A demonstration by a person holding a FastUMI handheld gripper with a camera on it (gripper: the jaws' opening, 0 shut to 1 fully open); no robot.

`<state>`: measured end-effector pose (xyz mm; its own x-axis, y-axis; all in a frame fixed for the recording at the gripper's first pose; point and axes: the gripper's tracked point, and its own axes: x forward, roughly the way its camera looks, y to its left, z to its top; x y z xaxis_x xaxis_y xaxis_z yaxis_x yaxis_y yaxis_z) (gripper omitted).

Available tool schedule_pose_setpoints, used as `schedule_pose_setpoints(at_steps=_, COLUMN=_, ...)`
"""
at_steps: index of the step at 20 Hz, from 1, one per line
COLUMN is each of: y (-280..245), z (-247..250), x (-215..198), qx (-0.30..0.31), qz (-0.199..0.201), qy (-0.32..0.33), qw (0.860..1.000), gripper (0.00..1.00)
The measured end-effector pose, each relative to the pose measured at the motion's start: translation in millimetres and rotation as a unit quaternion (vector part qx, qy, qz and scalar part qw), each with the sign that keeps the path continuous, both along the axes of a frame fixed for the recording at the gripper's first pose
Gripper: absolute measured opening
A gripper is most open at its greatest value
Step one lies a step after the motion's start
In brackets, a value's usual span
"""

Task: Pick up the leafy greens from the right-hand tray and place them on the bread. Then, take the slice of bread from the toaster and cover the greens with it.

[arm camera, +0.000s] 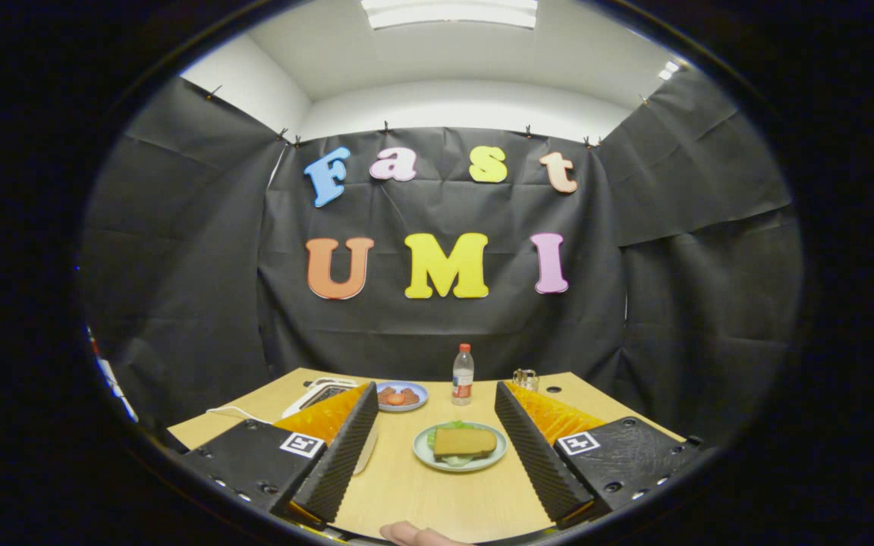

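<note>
The claw is spread wide and holds nothing. Between its fingers, on the counter, sits a plate with bread lying on the greens. Beyond the plate stand a bottle, a second plate and the toaster.

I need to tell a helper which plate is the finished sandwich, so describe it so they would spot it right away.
On the wooden table, look between the open gripper fingers: a pale plate holds a bread slice with leafy greens peeking out beneath. The other plate, farther back beside the bottle, holds reddish pieces and no bread.
</note>
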<state>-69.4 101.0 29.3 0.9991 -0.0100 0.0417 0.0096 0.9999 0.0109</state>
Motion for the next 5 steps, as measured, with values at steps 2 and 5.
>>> schedule_pose_setpoints(at_steps=2, y=-1.6, z=0.0, x=-0.3, qx=-0.003, qz=-0.005, qy=0.001, qw=1.000, gripper=0.95)
schedule_pose_setpoints(at_steps=5, y=1.1, z=1.1, x=-3.4, qx=-0.008, qz=-0.001, qy=-0.004, qw=1.000, gripper=0.95)
